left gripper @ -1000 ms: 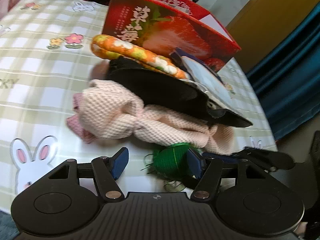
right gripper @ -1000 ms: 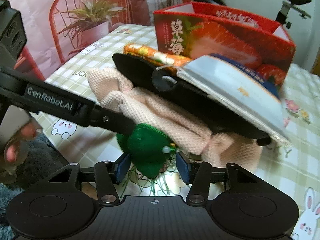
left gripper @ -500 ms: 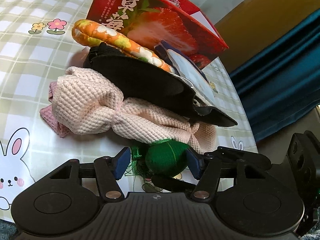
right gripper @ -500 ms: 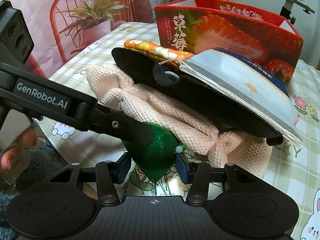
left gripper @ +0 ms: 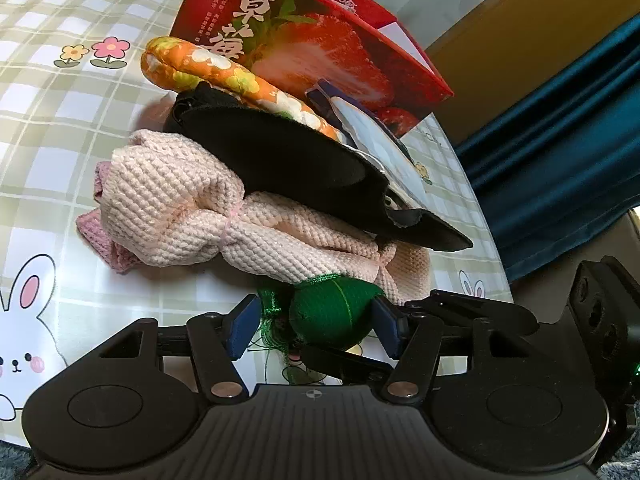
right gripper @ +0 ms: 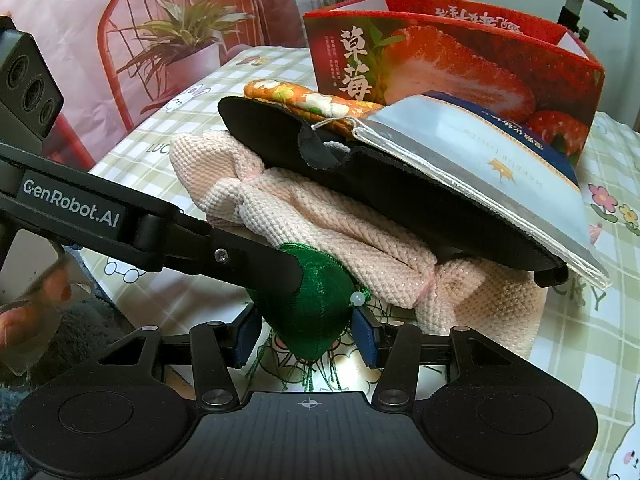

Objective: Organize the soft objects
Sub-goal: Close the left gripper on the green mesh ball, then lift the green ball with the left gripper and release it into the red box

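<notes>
A small green woven pouch [left gripper: 332, 308] with loose tassel threads sits at the table's near edge, against a pink knitted cloth [left gripper: 180, 208]. My right gripper [right gripper: 306, 336] is shut on the green pouch [right gripper: 312, 312], both blue pads pressing its sides. My left gripper [left gripper: 314, 326] is open around the same pouch: its right pad touches, while its left pad stands off among the threads. In the right wrist view, one of the left gripper's fingers [right gripper: 240, 256] lies across the pouch's upper left. In the left wrist view, the right gripper's fingers [left gripper: 460, 308] reach in from the right.
On the pink cloth [right gripper: 320, 216] lie a black felt piece [left gripper: 288, 160], an orange floral roll [left gripper: 208, 68] and a grey-blue booklet [right gripper: 480, 160]. Behind stands an open red strawberry box [right gripper: 440, 56]. The checked tablecloth [left gripper: 48, 120] spreads left. A hand [right gripper: 24, 308] shows at the left.
The left gripper has tilted and its finger now rests on the green pouch, which sits further in between its fingers. The right gripper keeps its hold.
</notes>
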The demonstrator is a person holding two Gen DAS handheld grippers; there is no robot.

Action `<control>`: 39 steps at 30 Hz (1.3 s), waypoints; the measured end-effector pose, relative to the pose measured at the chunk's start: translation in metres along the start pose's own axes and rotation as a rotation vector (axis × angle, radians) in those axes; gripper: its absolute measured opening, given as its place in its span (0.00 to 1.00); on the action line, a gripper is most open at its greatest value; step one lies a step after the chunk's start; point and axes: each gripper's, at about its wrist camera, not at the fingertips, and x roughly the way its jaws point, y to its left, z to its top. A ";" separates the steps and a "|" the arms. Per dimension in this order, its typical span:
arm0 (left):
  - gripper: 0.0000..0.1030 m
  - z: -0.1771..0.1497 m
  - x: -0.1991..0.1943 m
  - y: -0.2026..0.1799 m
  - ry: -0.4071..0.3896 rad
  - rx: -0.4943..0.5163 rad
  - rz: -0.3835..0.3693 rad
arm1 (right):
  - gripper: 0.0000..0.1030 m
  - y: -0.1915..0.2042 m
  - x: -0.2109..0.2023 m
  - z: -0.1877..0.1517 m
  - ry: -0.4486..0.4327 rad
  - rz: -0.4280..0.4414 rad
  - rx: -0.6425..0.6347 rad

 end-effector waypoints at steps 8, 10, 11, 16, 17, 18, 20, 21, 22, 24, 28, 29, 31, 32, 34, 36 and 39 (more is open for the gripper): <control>0.46 -0.002 -0.006 -0.006 -0.034 0.039 -0.042 | 0.41 0.008 -0.008 0.001 -0.034 -0.018 -0.036; 0.46 -0.002 -0.010 -0.008 -0.050 0.047 -0.051 | 0.41 0.009 -0.013 0.002 -0.052 -0.025 -0.041; 0.46 -0.002 -0.012 -0.009 -0.056 0.049 -0.055 | 0.41 0.010 -0.015 0.002 -0.058 -0.026 -0.043; 0.46 0.001 -0.033 -0.025 -0.117 0.105 -0.061 | 0.41 0.015 -0.034 0.006 -0.123 -0.032 -0.063; 0.46 0.002 -0.039 -0.029 -0.135 0.122 -0.062 | 0.41 0.017 -0.040 0.007 -0.143 -0.036 -0.071; 0.46 0.003 -0.045 -0.033 -0.152 0.138 -0.062 | 0.41 0.019 -0.045 0.010 -0.161 -0.040 -0.077; 0.46 0.006 -0.057 -0.042 -0.184 0.169 -0.060 | 0.41 0.022 -0.056 0.016 -0.195 -0.044 -0.084; 0.46 0.007 -0.062 -0.046 -0.198 0.182 -0.058 | 0.41 0.023 -0.060 0.018 -0.208 -0.045 -0.087; 0.46 0.009 -0.067 -0.050 -0.211 0.193 -0.057 | 0.41 0.024 -0.065 0.020 -0.222 -0.045 -0.090; 0.46 0.014 -0.077 -0.059 -0.236 0.213 -0.056 | 0.41 0.025 -0.073 0.025 -0.245 -0.042 -0.091; 0.46 0.028 -0.097 -0.076 -0.291 0.243 -0.064 | 0.41 0.028 -0.092 0.041 -0.301 -0.046 -0.109; 0.46 0.032 -0.101 -0.080 -0.305 0.253 -0.065 | 0.41 0.028 -0.096 0.045 -0.317 -0.052 -0.117; 0.46 0.041 -0.107 -0.090 -0.328 0.274 -0.067 | 0.41 0.027 -0.105 0.056 -0.351 -0.067 -0.135; 0.46 0.045 -0.110 -0.094 -0.337 0.283 -0.068 | 0.41 0.027 -0.108 0.060 -0.363 -0.073 -0.139; 0.46 0.053 -0.113 -0.102 -0.352 0.294 -0.070 | 0.41 0.023 -0.114 0.069 -0.388 -0.081 -0.141; 0.46 0.059 -0.113 -0.105 -0.360 0.299 -0.075 | 0.41 0.019 -0.119 0.078 -0.406 -0.088 -0.142; 0.46 0.073 -0.113 -0.109 -0.366 0.292 -0.090 | 0.41 0.011 -0.124 0.092 -0.419 -0.104 -0.154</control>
